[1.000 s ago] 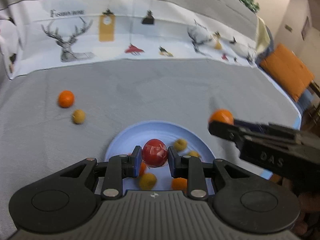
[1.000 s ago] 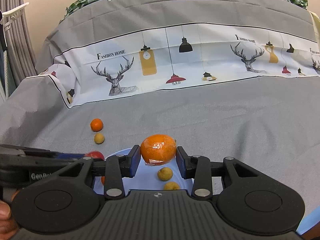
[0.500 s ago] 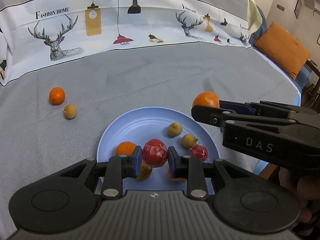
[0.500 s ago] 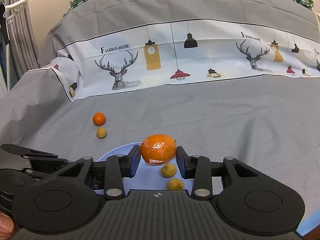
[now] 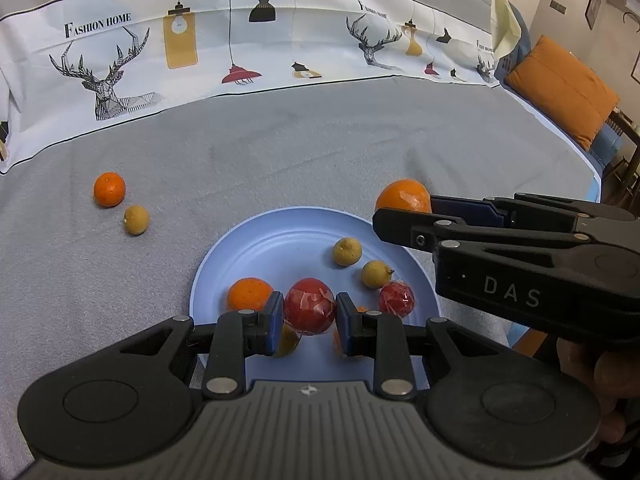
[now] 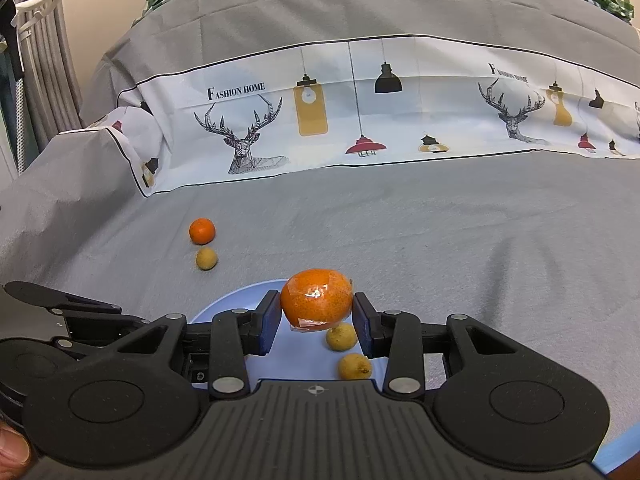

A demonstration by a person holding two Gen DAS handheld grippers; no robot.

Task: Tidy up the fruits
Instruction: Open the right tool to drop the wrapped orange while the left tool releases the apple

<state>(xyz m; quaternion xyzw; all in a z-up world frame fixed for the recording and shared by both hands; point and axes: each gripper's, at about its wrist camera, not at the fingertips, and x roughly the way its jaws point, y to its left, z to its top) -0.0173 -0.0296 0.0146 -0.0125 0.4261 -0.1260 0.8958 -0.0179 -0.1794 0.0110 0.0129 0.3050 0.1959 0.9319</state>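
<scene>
My left gripper (image 5: 309,314) is shut on a red wrapped fruit (image 5: 309,306) and holds it low over the near part of the blue plate (image 5: 280,236). The plate holds an orange (image 5: 249,294), two small yellow fruits (image 5: 347,252), a small red fruit (image 5: 397,299) and others half hidden behind my fingers. My right gripper (image 6: 316,316) is shut on a wrapped orange (image 6: 317,299) over the plate's far right rim; it also shows in the left wrist view (image 5: 404,196).
A loose orange (image 5: 109,189) and a small yellow fruit (image 5: 136,220) lie on the grey cloth (image 5: 280,152) left of the plate. A printed deer-and-lamp cloth (image 5: 240,48) runs along the back. An orange cushion (image 5: 560,88) is at far right.
My left gripper has drawn back toward the plate's near side with the red fruit, so more of the plate shows. My right gripper has moved slightly forward with the orange over the rim.
</scene>
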